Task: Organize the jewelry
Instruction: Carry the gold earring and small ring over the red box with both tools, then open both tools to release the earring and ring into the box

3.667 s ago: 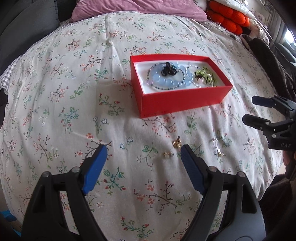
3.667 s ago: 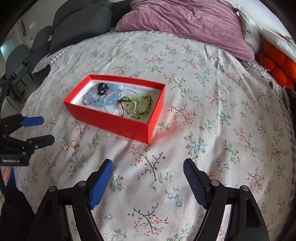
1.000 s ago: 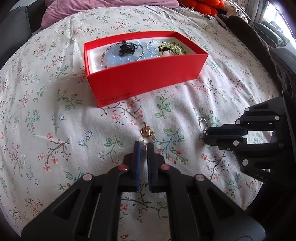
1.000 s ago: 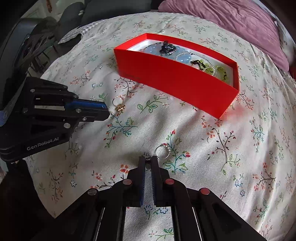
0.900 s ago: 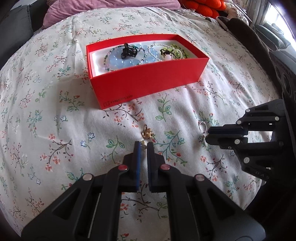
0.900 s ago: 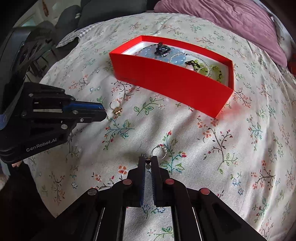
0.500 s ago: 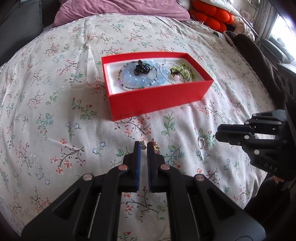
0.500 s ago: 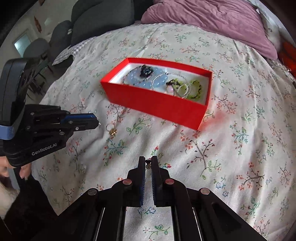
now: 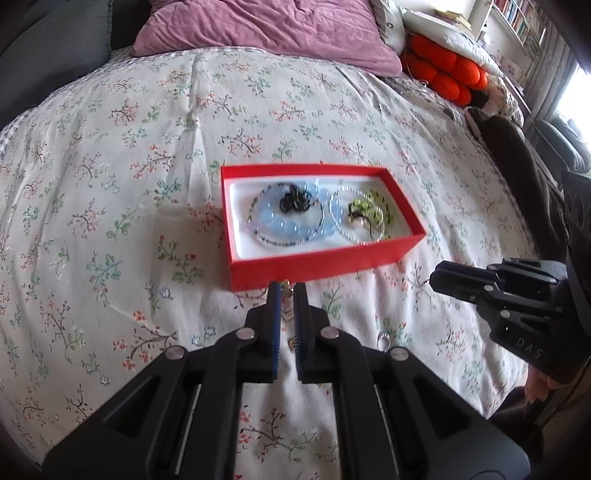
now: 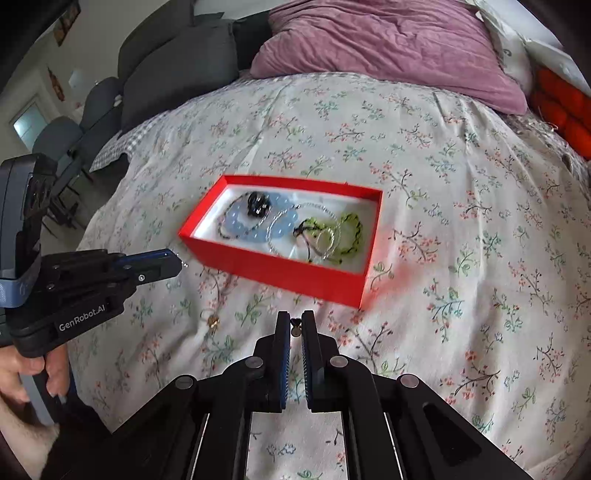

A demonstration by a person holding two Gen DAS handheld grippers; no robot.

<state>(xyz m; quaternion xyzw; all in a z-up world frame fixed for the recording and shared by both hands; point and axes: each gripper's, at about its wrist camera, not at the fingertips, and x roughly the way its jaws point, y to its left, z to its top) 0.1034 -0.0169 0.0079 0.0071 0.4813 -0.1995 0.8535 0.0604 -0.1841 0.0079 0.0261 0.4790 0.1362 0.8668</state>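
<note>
**Both grippers pinch small jewelry short of the red box**

A tiny gold earring (image 9: 286, 284) sits clamped at the left gripper (image 9: 287, 291) tips; a small dark stud (image 10: 294, 325) is pinched in the right gripper (image 10: 294, 325). The red box (image 9: 321, 264) of bracelets lies just ahead of both jaws. A silver ring (image 9: 384, 336) rests on the floral bedspread (image 9: 110, 221), right of the left jaws.

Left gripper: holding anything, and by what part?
Left gripper pinches a small gold earring at its jaw tips; the exact part gripped cannot be told.

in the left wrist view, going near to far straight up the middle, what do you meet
left claw shut on a small gold piece → red box near wall → blue bead bracelet → floral bedspread → purple pillow
</note>
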